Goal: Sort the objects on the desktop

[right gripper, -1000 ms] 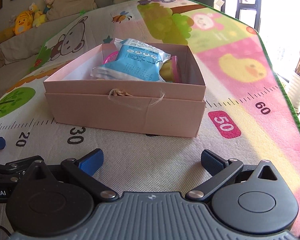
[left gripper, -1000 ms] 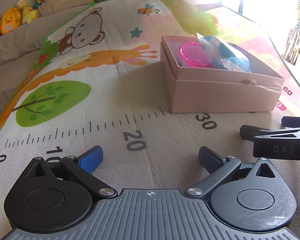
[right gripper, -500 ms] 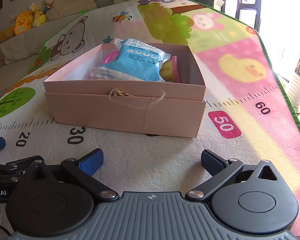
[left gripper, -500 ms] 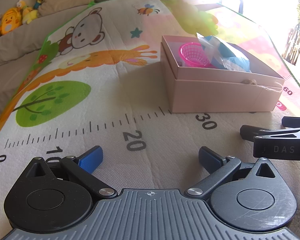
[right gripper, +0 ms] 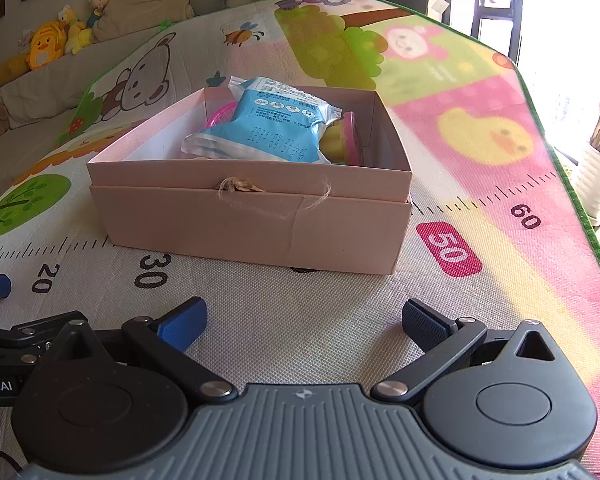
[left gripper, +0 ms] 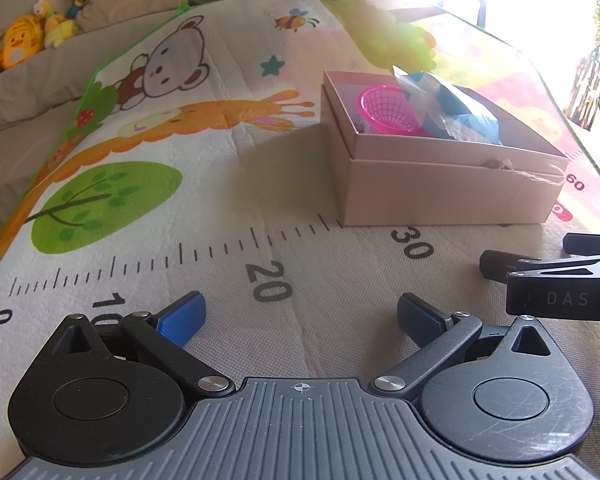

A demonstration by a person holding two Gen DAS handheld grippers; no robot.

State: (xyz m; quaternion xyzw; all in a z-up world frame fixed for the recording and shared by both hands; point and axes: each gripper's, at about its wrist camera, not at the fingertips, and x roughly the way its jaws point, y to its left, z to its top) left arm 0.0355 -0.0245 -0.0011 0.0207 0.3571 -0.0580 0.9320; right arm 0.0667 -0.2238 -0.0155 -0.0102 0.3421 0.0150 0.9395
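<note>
A pink cardboard box (right gripper: 256, 220) sits on a cartoon play mat (right gripper: 480, 184) printed with a ruler scale, its near wall standing between the printed 30 and 50 marks. The box is open at the top, and a frayed bit of twine (right gripper: 240, 188) hangs over the seam on its front wall. Inside it, a blue and white sealed packet (right gripper: 268, 128) lies tilted, propped over the other contents; a pink mesh basket (left gripper: 390, 110) lies at the far left of the interior, and a yellow and pink item (right gripper: 342, 140) shows just right of the packet, too hidden to identify. The left gripper (left gripper: 300, 316) hovers low over the mat near the 20 mark, well short of the box, its blue-padded fingers spread wide with nothing between them. The right gripper (right gripper: 304, 320) is likewise low over the mat, directly in front of the box's near wall, its fingers wide apart and empty. The two tools sit side by side: the right gripper's black body enters the left wrist view at the right edge, and the left one shows at the left edge of the right wrist view. Beyond the mat, plush toys (right gripper: 46, 46) rest along a grey sofa (right gripper: 28, 92), and bright window light washes out the far right.
</note>
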